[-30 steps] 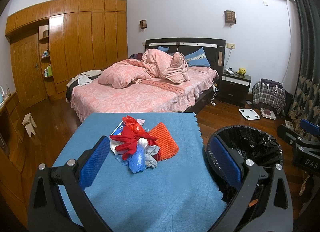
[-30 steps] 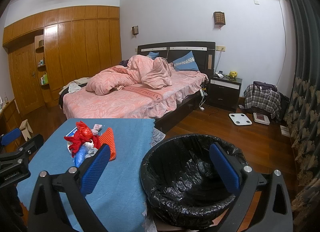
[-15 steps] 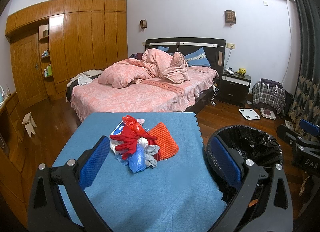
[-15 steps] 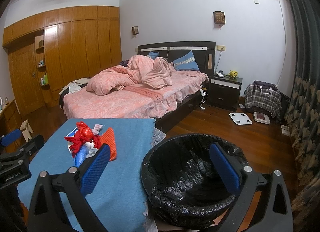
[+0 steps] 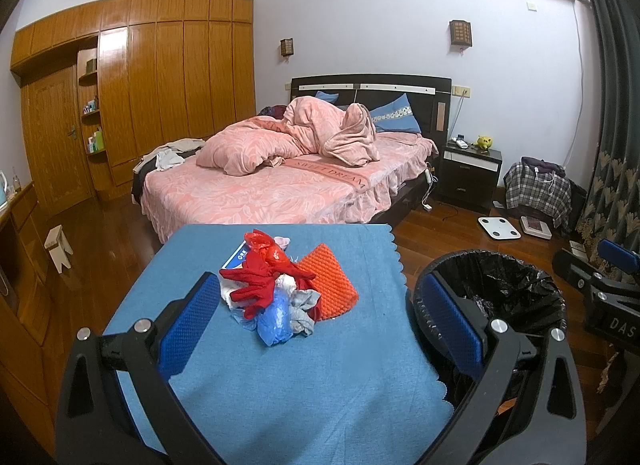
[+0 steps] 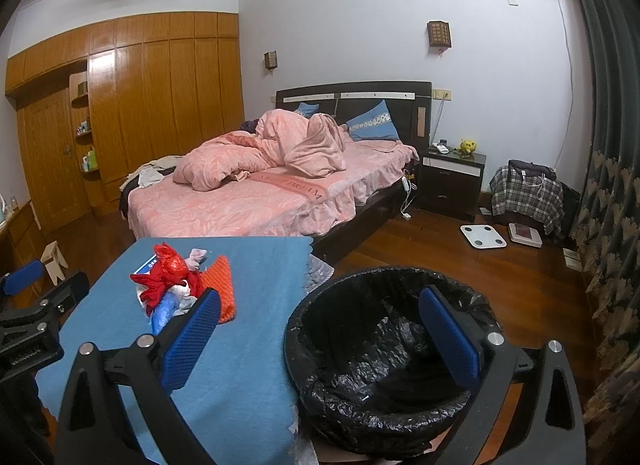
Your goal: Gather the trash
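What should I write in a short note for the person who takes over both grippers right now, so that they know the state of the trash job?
Left gripper: open, empty, hanging over the near part of the blue table, pointed at the trash pile.
Right gripper: open, empty, hanging near the bin.
The pile (red plastic, a blue bag, pale scraps, an orange textured piece) lies together in the middle of the table.
The bin, lined with a black bag, stands just off the table's right edge; no trash shows inside it.
Done: nothing collected yet.
Left: pick up each piece and drop it into the bin.
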`<state>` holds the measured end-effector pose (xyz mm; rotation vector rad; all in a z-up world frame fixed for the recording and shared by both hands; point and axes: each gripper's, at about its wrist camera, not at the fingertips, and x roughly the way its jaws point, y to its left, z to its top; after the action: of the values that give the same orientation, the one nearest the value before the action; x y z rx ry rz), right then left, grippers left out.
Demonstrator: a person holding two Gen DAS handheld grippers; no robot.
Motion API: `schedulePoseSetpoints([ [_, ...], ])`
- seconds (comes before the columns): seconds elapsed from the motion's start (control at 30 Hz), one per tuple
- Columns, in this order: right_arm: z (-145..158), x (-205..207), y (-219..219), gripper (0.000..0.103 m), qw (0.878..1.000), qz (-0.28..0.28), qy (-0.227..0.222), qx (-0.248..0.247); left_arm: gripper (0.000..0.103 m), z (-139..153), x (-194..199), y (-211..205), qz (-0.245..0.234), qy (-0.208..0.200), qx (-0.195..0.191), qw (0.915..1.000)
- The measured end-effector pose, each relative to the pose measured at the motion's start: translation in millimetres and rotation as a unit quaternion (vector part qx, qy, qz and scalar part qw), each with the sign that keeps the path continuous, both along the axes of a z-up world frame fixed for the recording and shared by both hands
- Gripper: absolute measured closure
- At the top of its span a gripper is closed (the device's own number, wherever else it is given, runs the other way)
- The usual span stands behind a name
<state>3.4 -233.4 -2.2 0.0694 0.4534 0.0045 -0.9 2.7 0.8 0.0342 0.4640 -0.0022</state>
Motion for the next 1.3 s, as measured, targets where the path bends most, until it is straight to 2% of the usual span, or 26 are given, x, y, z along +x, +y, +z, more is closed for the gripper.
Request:
schedulePoseSetpoints([
  [0.2,-0.2,1.1,10.8,0.006,1.0,0.005,-0.002,0.0,0.005,1.7,0.7,2.9,0.002,0.001,-0.001,1.0],
  [0.27,-12.3,6.2,12.4,0.006,1.0,0.007,-0.003,0.002,0.005,0.8,2.5,5.3,0.004,0.0,-0.001,1.0],
  [0.3,-12.0,7.7,12.0,0.006,1.0,0.008,-0.003,0.002,0.005,-9.4,9.1,10.5,0.006,0.0,-0.002,1.0],
  [0.53,-24.3,29.9,29.5,0.006,1.0,0.024,-0.001,0.01,0.005,-26.7,24.3,43.6,0.037,0.002,-0.021,0.9991],
  [0.67,-39.1,48.5,40.9,0.006,0.999,0.036,0.004,0.015,0.005,-45.7,36.3,66.7,0.059,0.015,-0.013,0.9981],
  [0.9,-77.6,83.4,73.0,0.006,0.997,0.062,0.034,0.005,0.005,-80.4,54.3,94.2,0.082,0.029,0.024,0.9959],
  [1.07,-105.7,103.2,97.5,0.006,0.995,0.082,0.051,0.003,0.005,-101.8,65.6,101.6,0.074,0.033,0.027,0.9963],
  [1.3,-132.3,127.9,119.4,0.006,0.992,0.099,0.076,-0.009,0.005,-134.6,91.0,105.8,0.067,0.073,0.03,0.9947],
])
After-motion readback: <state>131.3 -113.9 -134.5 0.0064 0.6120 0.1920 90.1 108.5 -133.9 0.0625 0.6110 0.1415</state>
